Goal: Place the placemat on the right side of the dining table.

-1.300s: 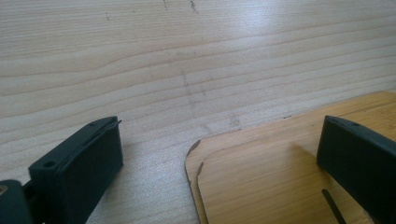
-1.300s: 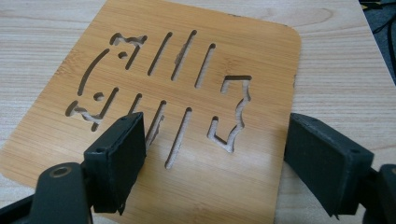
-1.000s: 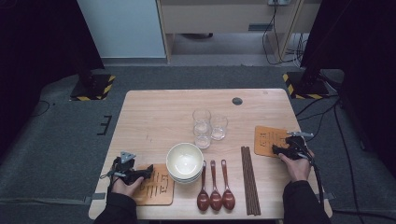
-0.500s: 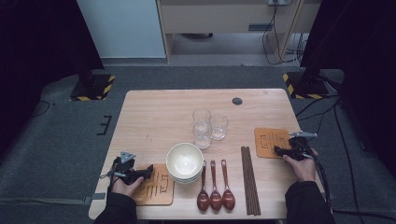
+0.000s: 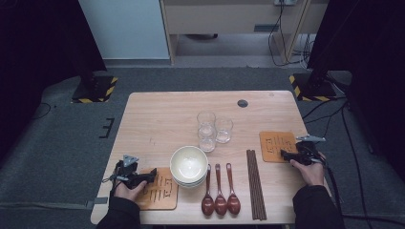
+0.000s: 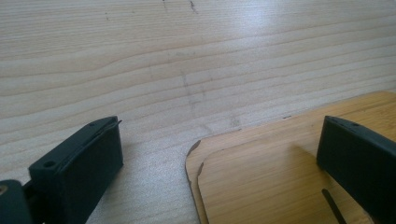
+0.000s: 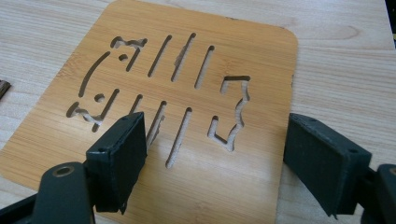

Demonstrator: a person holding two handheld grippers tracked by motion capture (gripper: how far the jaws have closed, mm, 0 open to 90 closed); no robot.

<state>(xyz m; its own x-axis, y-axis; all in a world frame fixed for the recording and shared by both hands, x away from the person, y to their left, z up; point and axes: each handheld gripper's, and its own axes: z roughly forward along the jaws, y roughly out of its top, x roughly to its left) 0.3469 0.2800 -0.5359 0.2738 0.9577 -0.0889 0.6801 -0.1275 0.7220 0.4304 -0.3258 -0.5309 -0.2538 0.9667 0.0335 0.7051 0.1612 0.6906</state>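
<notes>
Both tongs released | I poise right tongs (image 7: pixel 212 154) over lone coaster (image 7: pixel 177 112), left tongs (image 6: pixel 210 163) at stacked coasters (image 6: pixel 261 182) | next: clench an edge.

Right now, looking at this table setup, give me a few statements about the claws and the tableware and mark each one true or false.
1. The right claw is open over a single bamboo mat with cut-out slots. True.
2. The left claw is clamped shut on a spoon. False: it is open, over the corner of two stacked mats.
3. Three brown spoons lie side by side between the bowls and the chopsticks. True.
4. The glasses lie tipped over. False: they stand upright beyond the bowls.
5. The bowls are stacked. True.
</notes>
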